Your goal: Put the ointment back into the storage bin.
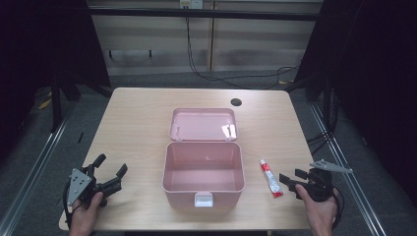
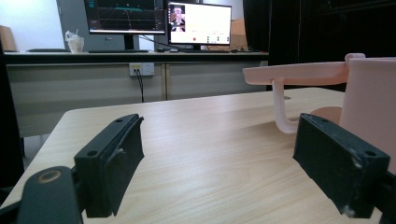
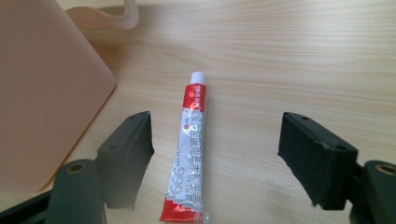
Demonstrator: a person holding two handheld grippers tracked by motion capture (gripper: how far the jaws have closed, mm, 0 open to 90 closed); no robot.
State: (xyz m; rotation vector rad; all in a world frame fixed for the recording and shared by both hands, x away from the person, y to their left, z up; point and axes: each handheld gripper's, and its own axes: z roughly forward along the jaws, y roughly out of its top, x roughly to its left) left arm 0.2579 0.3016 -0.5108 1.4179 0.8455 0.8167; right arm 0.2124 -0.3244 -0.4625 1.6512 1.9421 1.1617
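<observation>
The pink box (image 1: 203, 174) sits open mid-table, lid (image 1: 203, 124) laid back. Right of it lies a tube (image 1: 271, 178). The right gripper (image 1: 294, 179), just beyond the tube, gapes empty. The left gripper (image 1: 112, 169), left of the box, gapes empty too.

I can't read the tube's (image 3: 189, 149) small print. My left view cuts off the box (image 2: 369, 102) at its right edge.

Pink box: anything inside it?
Nothing visible inside the pink box: the high view shows a bare pink floor, lid folded back behind. The strip just behind the front wall is hidden. The tube lies outside, on the table.
</observation>
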